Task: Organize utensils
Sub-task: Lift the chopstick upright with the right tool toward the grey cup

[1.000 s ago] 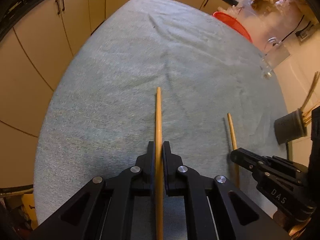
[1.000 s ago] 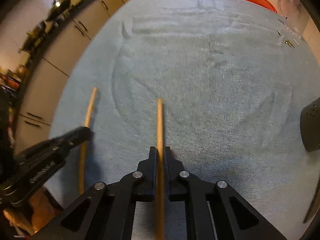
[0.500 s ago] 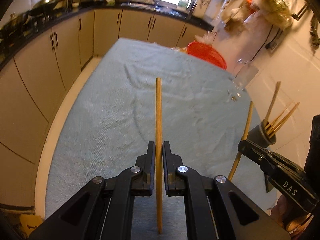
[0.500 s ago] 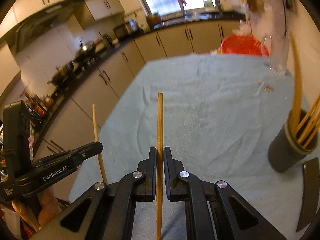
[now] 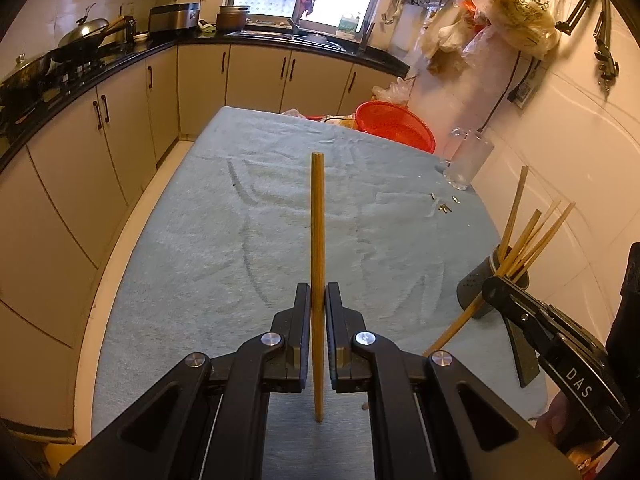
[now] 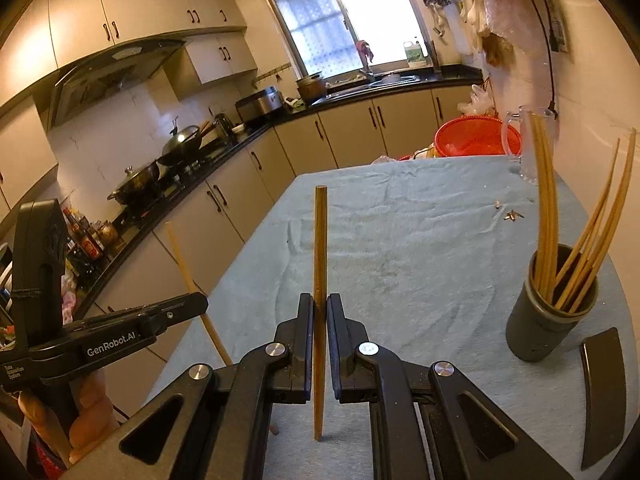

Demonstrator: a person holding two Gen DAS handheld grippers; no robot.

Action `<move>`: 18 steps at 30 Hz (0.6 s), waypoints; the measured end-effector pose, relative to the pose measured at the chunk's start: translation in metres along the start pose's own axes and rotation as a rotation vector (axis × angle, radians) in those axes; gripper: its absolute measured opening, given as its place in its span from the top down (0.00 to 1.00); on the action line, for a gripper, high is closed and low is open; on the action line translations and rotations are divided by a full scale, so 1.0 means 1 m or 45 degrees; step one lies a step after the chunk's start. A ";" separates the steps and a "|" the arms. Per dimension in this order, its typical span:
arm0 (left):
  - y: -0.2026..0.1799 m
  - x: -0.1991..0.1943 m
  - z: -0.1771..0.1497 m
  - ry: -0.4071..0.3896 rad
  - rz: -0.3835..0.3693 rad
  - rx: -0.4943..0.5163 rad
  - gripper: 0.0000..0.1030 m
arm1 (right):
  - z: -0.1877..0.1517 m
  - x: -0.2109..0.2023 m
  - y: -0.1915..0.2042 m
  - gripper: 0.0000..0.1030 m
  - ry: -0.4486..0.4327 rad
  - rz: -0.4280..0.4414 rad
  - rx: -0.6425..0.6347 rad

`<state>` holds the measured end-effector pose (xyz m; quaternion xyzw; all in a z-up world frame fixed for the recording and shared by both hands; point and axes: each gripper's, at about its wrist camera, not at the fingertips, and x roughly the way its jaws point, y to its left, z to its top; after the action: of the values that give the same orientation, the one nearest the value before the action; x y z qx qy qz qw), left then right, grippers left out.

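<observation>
My L gripper (image 5: 318, 328) & R gripper (image 6: 320, 332) each pinch one chopstick (image 5: 317, 264) mid-shaft, both above the cloth. Holder cup (image 6: 554, 304) by R edge is already crowded w/ sticks. Risk: tip snags those or the rim, pivots in the pads, drops.

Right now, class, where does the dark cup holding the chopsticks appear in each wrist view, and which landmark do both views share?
Left wrist view: the dark cup sits at the right edge, partly behind the right hand-held gripper.
Right wrist view: the same cup stands at lower right, on the cloth.
Shared landmark: the red basket at the table's far end.
</observation>
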<state>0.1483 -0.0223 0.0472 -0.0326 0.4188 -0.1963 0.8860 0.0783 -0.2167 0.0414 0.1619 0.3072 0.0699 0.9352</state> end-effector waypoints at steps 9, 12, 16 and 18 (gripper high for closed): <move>-0.013 -0.001 0.004 -0.002 -0.004 0.033 0.94 | 0.005 -0.015 -0.015 0.93 -0.046 -0.003 0.033; -0.016 -0.002 0.006 -0.005 -0.007 0.040 0.94 | 0.006 -0.020 -0.020 0.93 -0.065 -0.012 0.044; -0.019 -0.004 0.008 -0.007 -0.012 0.049 0.94 | 0.007 -0.027 -0.026 0.93 -0.090 -0.025 0.064; -0.022 -0.005 0.008 -0.009 -0.015 0.057 0.94 | 0.008 -0.029 -0.031 0.93 -0.100 -0.029 0.074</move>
<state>0.1451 -0.0412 0.0609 -0.0161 0.4109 -0.2108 0.8868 0.0606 -0.2543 0.0532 0.1880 0.2738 0.0438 0.9422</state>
